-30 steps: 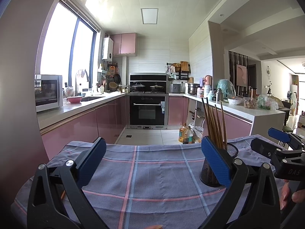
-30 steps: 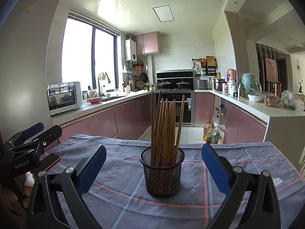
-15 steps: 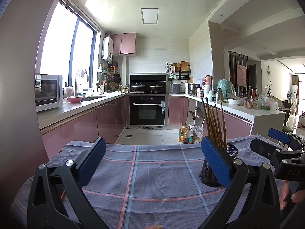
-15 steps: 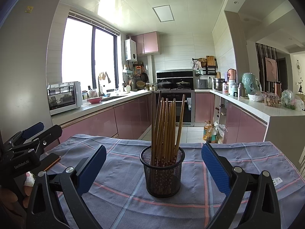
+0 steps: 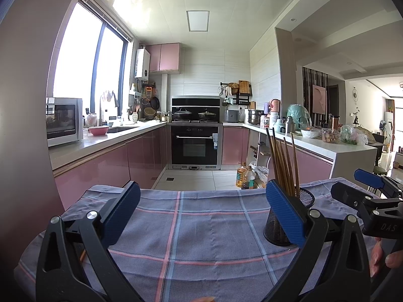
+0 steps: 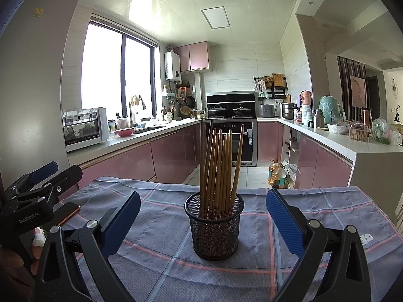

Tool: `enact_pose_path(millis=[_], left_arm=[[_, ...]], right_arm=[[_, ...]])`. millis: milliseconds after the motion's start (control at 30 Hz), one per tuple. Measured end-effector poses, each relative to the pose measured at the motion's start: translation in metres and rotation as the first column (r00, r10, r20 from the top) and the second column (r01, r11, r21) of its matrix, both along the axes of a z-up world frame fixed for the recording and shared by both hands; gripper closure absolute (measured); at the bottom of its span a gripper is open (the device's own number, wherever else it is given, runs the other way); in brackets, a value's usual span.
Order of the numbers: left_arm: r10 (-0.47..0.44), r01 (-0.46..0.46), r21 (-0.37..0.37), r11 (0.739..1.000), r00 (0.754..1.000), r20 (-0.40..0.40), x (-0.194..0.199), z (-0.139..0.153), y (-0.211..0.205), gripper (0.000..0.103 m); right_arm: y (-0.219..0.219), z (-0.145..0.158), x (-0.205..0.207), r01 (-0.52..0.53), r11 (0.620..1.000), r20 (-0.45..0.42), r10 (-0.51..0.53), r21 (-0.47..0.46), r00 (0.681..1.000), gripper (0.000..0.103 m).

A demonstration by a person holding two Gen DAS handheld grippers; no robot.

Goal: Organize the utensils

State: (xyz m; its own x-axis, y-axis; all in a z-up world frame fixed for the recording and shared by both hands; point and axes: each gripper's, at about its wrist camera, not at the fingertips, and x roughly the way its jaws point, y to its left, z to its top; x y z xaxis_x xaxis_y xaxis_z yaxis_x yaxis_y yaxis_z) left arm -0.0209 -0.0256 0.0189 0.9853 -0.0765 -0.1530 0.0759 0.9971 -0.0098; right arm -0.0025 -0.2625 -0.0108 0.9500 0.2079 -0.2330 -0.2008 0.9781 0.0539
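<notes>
- The chopsticks [image 6: 218, 163] stand on end in the cup [image 6: 214, 229], tips up, and they fan out a little at the top.
- The cup is black mesh and stands upright near the middle of the surface [image 6: 163, 264].
- Your right gripper [image 6: 202, 216] is wide open and holds nothing; the cup sits between its blue pads, and touches neither.
- Your left gripper [image 5: 201, 211] is wide open too, with only bare cloth in front of it.
- From the left view, the cup [image 5: 282, 224] is off to the right, partly behind the right pad.
- A blue checked cloth [image 5: 201, 226] covers the surface.
- Past the far edge is the kitchen floor, with pink cabinets and an oven [image 5: 195, 146].
- A phone [image 6: 66, 211] lies near the left edge.
- There is open cloth all around the cup.
</notes>
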Motion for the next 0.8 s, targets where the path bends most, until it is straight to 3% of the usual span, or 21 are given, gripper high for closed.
enact_pose_path(millis=[800], left_arm=[[0.001, -0.001, 0.000, 1.000, 1.000, 0.000, 0.0006, -0.0001, -0.0013, 0.005]], right_arm=[[0.0001, 0.0020, 0.0001, 0.001, 1.000, 0.000, -0.001, 0.005, 1.000, 0.007]])
